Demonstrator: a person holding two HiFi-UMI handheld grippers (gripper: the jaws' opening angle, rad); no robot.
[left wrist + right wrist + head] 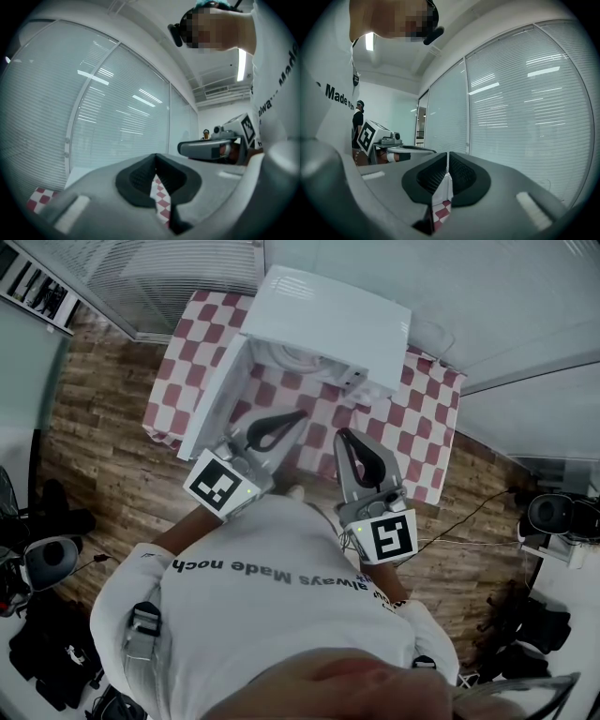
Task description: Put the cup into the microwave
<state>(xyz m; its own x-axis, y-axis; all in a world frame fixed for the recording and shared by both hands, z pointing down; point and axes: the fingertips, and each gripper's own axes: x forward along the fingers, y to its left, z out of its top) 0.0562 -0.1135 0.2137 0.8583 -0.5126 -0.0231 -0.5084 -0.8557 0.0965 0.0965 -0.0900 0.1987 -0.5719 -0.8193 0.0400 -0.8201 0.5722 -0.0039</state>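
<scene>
A white microwave (328, 315) stands on the red-and-white checkered table (427, 423), its door (217, 395) swung open to the left. A white round shape (298, 357) shows inside the cavity; I cannot tell whether it is the cup. Both grippers are held close to the person's chest, in front of the microwave. The left gripper (300, 415) (155, 157) is shut with nothing between its black pads. Beside it, the right gripper (340, 435) (447, 154) is also shut and holds nothing. Both gripper views look upward at blinds and ceiling, with a sliver of checkered cloth below the jaws.
Glass walls with blinds (159, 277) run behind and beside the table. Wooden floor (103, 427) surrounds it. Dark camera gear lies on the floor at left (47, 563) and right (553, 517), with a cable (469, 512) across the floor at right.
</scene>
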